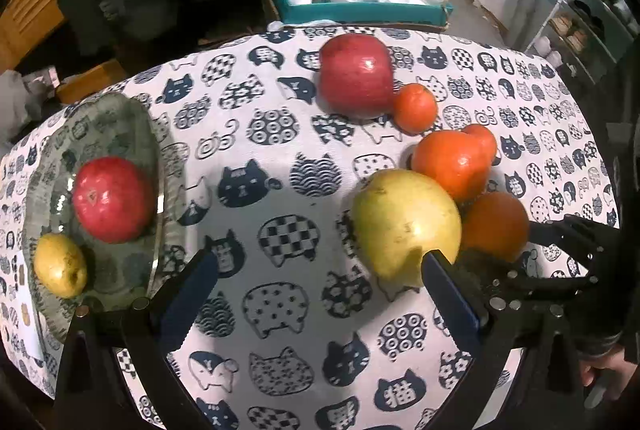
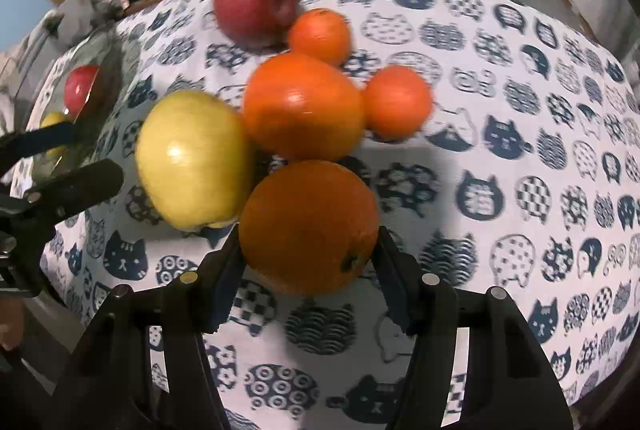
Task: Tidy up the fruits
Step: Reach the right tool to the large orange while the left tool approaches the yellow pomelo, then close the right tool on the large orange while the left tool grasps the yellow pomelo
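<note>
At lower left of the left wrist view, a glass plate [image 1: 100, 118] is holding a red apple [image 1: 110, 199] and a small yellow fruit [image 1: 60, 265]; the left gripper [image 1: 316, 294] is gaping apart, empty. The right gripper [image 2: 308, 254] is clamping a large orange [image 2: 308, 226] at centre of its view, beside loose fruit on the tablecloth [image 2: 520, 190].

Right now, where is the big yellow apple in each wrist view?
Left wrist: yellow apple right of centre, touching the left claw's right finger.
Right wrist: yellow apple left of centre, beside the orange in the right claw.
Shared landmark: red apple at the far edge.
</note>
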Demonstrator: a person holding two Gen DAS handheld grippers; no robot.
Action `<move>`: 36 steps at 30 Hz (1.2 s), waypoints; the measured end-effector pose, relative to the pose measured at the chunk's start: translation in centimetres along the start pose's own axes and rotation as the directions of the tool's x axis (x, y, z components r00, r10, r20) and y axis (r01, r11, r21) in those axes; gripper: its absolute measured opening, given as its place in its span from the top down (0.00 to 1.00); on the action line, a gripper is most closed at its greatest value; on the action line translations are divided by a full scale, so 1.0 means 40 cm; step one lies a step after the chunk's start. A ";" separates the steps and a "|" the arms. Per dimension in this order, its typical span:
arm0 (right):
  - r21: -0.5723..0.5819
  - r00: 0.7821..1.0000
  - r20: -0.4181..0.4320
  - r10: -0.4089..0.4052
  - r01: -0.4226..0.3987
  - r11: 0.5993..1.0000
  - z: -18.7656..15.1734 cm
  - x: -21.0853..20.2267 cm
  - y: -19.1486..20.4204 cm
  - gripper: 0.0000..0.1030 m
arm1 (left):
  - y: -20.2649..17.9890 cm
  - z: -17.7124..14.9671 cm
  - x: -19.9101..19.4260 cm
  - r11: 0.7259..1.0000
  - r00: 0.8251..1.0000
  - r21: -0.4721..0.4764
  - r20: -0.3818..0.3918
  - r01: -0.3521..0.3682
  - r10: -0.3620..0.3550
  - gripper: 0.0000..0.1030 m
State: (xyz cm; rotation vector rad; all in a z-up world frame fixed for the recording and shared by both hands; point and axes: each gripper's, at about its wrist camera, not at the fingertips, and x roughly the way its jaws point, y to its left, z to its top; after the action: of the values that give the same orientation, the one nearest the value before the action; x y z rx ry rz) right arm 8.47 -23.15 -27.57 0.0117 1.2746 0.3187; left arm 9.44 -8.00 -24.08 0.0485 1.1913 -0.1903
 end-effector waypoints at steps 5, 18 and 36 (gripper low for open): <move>0.091 0.999 0.033 -0.022 0.019 0.996 -0.005 -0.027 -0.074 0.40 | -0.031 0.011 0.026 1.000 0.999 0.005 -0.018 0.026 -0.026 0.01; 0.228 0.990 0.111 -0.082 0.054 0.972 -0.014 -0.072 -0.185 0.40 | -0.110 0.026 0.105 0.998 0.996 0.003 -0.073 0.055 -0.055 0.01; 0.200 0.989 0.105 -0.103 0.080 0.977 -0.001 -0.049 -0.160 0.40 | -0.136 0.022 0.131 0.998 0.998 0.026 -0.050 0.048 -0.047 0.26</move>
State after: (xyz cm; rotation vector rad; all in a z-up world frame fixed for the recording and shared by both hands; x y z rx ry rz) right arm 9.38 -29.77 -26.93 0.1368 1.1836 0.1108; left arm 11.17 -14.09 -28.27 0.0495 1.2403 -0.2484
